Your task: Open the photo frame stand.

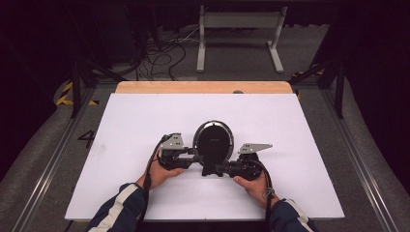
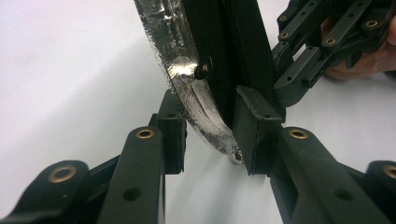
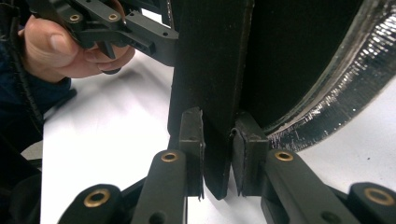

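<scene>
A round black disc [image 1: 212, 140] with a silver foil rim [image 2: 182, 70] stands upright on a black foot [image 1: 209, 169] in the middle of the white board [image 1: 145, 111]. My left gripper [image 1: 196, 155] comes in from the left. In its own view, my left gripper [image 2: 210, 135] has its pads around the disc's lower edge, one on the foil rim and one on the black back. My right gripper [image 1: 220, 169] reaches in from the right. In the right gripper view, my right gripper [image 3: 217, 144] is shut on the black upright bar [image 3: 210, 70] of the foot.
The board lies on a wooden table whose far edge [image 1: 203, 87] shows behind it. On the floor beyond are a white metal frame [image 1: 239, 29] and loose cables [image 1: 159, 53]. Metal rails [image 1: 358, 159] run along both sides. The hand [image 3: 70, 51] holding my left gripper is close by.
</scene>
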The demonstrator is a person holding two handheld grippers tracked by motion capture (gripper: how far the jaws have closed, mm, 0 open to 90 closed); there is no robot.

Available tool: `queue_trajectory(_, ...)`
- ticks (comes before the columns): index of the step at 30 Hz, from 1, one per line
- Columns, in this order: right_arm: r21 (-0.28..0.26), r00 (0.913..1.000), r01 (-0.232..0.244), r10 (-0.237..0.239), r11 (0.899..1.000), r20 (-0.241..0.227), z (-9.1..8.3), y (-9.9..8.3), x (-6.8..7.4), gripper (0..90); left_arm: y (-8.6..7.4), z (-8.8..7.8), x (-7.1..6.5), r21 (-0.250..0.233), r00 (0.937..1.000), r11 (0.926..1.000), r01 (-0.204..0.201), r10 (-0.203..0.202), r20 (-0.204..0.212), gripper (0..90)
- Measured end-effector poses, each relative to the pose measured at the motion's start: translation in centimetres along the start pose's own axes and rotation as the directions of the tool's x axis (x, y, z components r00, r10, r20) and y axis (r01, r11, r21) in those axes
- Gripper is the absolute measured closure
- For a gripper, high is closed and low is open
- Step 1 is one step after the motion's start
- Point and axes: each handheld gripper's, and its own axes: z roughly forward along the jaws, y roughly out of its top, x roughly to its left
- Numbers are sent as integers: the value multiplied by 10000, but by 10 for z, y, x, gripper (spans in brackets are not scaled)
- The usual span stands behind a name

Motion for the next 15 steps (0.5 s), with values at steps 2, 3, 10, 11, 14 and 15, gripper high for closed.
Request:
queue_trajectory(2, 42, 10000, 89, -89, 10000, 36, 0, 0, 1, 768, 1, 0, -4, -11, 9993, 9998, -214, 214, -309, 656)
queue_trajectory(3, 35, 9999, 132, -132, 9999, 57, -1, 0, 1, 767, 2, 0, -6, 14, 9980, 9994, -350, 351, -531, 657)
queue_trajectory(10, -161, 9995, 318, -318, 9994, 21, -3, 5, 1, 754, 2, 1, -4, -233, 9850, 9965, -801, 755, -1551, 703)
queue_trajectory(11, -158, 9993, 364, -363, 9992, 28, -3, 6, 1, 754, 3, 1, -5, -164, 9783, 9941, -1072, 1025, -1802, 703)
queue_trajectory(14, -113, 9992, 398, -399, 9991, -14, -2, 6, 1, 755, 3, 0, -6, -17, 9654, 9895, -1447, 1408, -2194, 704)
queue_trajectory(15, -120, 9990, 439, -440, 9990, -49, -2, 6, 1, 752, 2, 0, -6, 8, 9602, 9881, -1540, 1499, -2355, 710)
